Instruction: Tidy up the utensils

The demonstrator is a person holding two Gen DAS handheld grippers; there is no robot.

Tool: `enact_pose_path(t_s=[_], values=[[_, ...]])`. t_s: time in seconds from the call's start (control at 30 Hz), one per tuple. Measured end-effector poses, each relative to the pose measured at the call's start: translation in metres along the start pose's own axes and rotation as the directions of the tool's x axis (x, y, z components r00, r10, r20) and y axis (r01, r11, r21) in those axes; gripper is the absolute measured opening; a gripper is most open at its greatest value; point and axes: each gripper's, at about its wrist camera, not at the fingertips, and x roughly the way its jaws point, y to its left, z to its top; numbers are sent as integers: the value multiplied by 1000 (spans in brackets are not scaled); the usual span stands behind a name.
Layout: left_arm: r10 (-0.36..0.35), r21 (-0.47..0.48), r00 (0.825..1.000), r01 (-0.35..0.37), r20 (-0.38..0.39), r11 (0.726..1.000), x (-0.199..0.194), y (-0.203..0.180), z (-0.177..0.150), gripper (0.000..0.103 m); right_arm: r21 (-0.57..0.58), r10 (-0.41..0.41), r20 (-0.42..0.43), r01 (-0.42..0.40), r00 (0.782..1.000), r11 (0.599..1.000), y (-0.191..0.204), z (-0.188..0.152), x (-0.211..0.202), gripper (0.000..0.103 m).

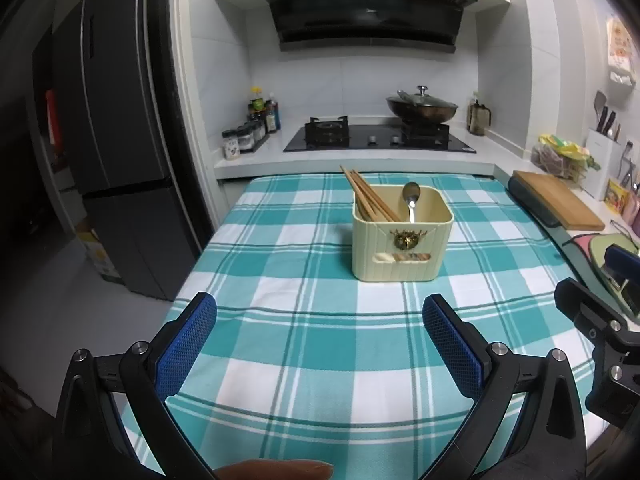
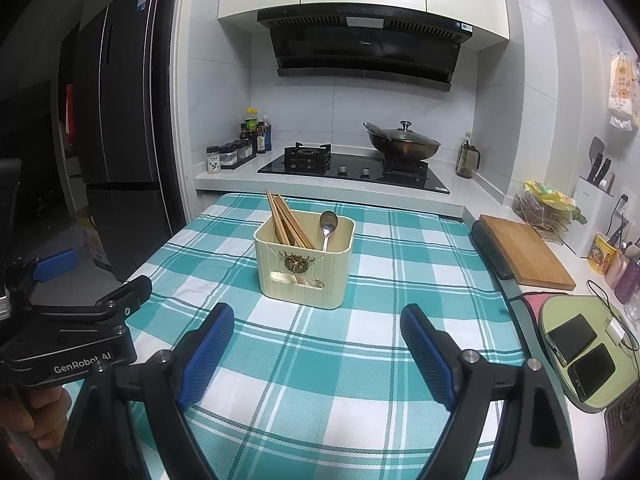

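Observation:
A cream utensil holder (image 1: 402, 246) stands on the teal checked tablecloth (image 1: 304, 344); it also shows in the right wrist view (image 2: 306, 268). Several wooden chopsticks (image 1: 366, 196) (image 2: 286, 220) lean in its left side. A metal spoon (image 1: 411, 200) (image 2: 328, 228) stands bowl-up in its right side. My left gripper (image 1: 318, 308) is open and empty, hovering over the cloth in front of the holder. My right gripper (image 2: 316, 316) is open and empty, also in front of the holder. Each gripper shows at the edge of the other's view.
A gas hob (image 2: 352, 168) with a lidded wok (image 2: 402, 144) and spice bottles (image 2: 240, 148) lies behind the table. A wooden cutting board (image 2: 524, 252) and two phones (image 2: 580, 354) lie on the right counter. A dark fridge (image 1: 116, 140) stands left.

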Motion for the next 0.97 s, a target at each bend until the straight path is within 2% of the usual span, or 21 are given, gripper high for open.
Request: enact_pose_path(t_s=[0.97], values=[[-21,5,1000,21,11,1000,-3,-2,-3,103,0,-2,-2,2,1000,1000,-2,-1,0,87]])
